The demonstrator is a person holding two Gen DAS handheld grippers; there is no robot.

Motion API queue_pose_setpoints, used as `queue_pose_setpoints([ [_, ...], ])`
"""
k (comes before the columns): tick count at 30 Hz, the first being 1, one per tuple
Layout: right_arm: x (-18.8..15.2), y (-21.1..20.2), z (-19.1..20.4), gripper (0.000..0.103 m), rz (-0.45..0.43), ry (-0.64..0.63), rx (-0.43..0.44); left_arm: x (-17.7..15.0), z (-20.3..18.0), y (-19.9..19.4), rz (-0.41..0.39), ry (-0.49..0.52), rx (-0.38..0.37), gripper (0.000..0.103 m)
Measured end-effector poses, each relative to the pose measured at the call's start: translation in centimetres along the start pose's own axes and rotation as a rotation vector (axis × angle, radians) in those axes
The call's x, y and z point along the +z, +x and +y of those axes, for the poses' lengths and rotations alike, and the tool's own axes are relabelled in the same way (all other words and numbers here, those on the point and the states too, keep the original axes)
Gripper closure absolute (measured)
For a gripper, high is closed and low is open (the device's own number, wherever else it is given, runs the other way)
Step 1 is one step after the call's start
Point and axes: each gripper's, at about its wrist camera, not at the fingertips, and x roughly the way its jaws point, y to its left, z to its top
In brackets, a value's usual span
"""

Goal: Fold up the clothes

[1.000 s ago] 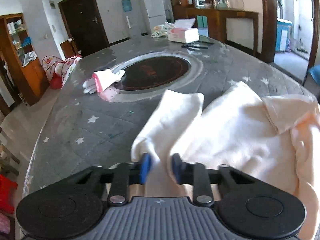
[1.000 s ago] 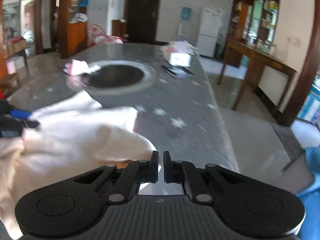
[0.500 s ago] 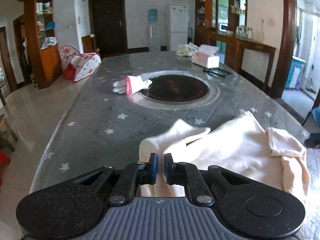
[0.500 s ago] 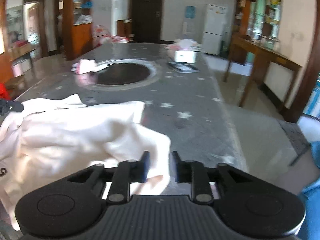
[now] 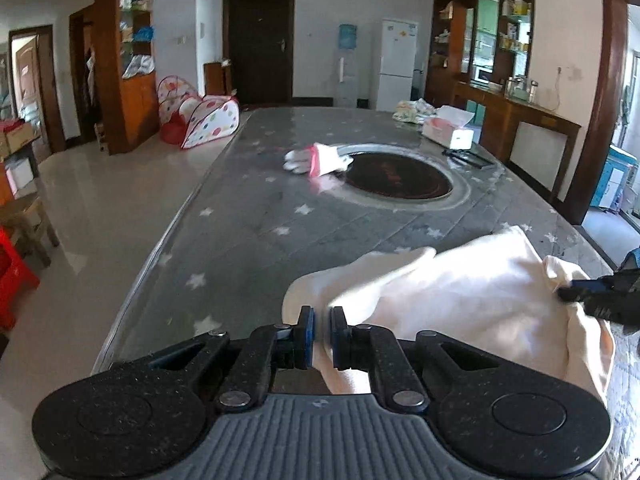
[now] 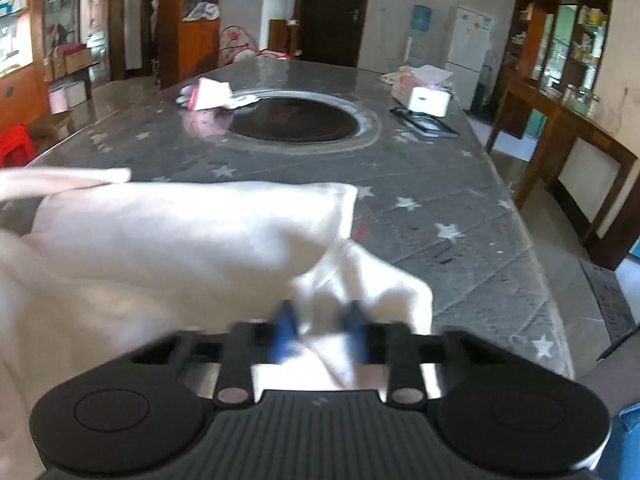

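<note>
Garment [image 5: 460, 296] on table [image 5: 248, 240], glove [image 5: 318, 158] behind.

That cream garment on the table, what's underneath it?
Around the cream garment only the grey star-patterned table shows, so it rests on that. Whether anything else lies beneath cannot be seen: the cloth covers it.

no readable text, labels or numbers anywhere, mat [image 6: 612, 304] lettering by the table too blurred
</note>
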Motion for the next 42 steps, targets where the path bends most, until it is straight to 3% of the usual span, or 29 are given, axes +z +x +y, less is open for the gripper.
queue_pose_setpoints([
  [2, 0.1, -0.5, -0.8, 0.097, -0.017, 0.013, -0.038, -0.4, 0.6, -0.5, 0.001, -0.012, 0.017, 0.094],
  [8, -0.3, -2.4, -4.6, 0.098, -0.040, 0.036, -0.192, -1.6, 2.1, -0.7, 0.044, -0.010, 0.074, 0.094],
  [13, -0.9, -3.2, -8.1, 0.095, -0.007, 0.086, -0.269, -1.2, 2.0, -0.1, 0.070, -0.017, 0.030, 0.087],
  [15, -0.7, -3.4, -8.4, 0.091, -0.013, 0.097, -0.254, -0.6, 0.7, 0.2, 0.056, 0.012, 0.009, 0.080],
  [17, -0.5, -3.7, -8.6, 0.088, -0.020, 0.107, -0.238, 0.1, -0.9, 0.8, 0.046, 0.049, -0.023, 0.059],
  [19, -0.2, -3.9, -8.6, 0.085, -0.027, 0.112, -0.214, 1.0, -2.8, 1.9, 0.041, 0.105, -0.041, 0.049],
  [24, 1.5, -2.9, -6.1, 0.078, -0.037, 0.088, -0.105, 2.3, -6.1, 5.6, 0.052, 0.173, -0.041, 0.045],
  [26, 2.2, -2.2, -5.1, 0.068, -0.038, 0.088, -0.064, 2.6, -7.0, 7.2, 0.073, 0.185, -0.042, 0.044],
  [27, 2.6, -1.9, -4.6, 0.068, -0.039, 0.086, -0.049, 2.7, -7.3, 8.0, 0.083, 0.191, -0.042, 0.044],
  [30, 3.6, -0.7, -3.3, 0.068, -0.039, 0.078, -0.014, 2.7, -7.3, 9.7, 0.107, 0.193, -0.030, 0.049],
  [32, 4.2, 0.3, -2.9, 0.068, -0.033, 0.081, 0.009, 2.7, -7.1, 10.7, 0.124, 0.188, -0.018, 0.069],
  [35, 5.0, 1.6, -2.5, 0.068, -0.021, 0.087, 0.031, 3.0, -5.7, 10.5, 0.115, 0.146, -0.029, 0.090],
  [39, 5.9, 3.7, -2.3, 0.068, -0.001, 0.110, 0.054, 3.6, -2.9, 9.5, 0.083, 0.063, 0.013, 0.095],
  [42, 6.3, 4.8, -2.2, 0.067, 0.006, 0.127, 0.061, 4.1, -0.4, 9.1, 0.056, 0.007, 0.104, 0.096],
])
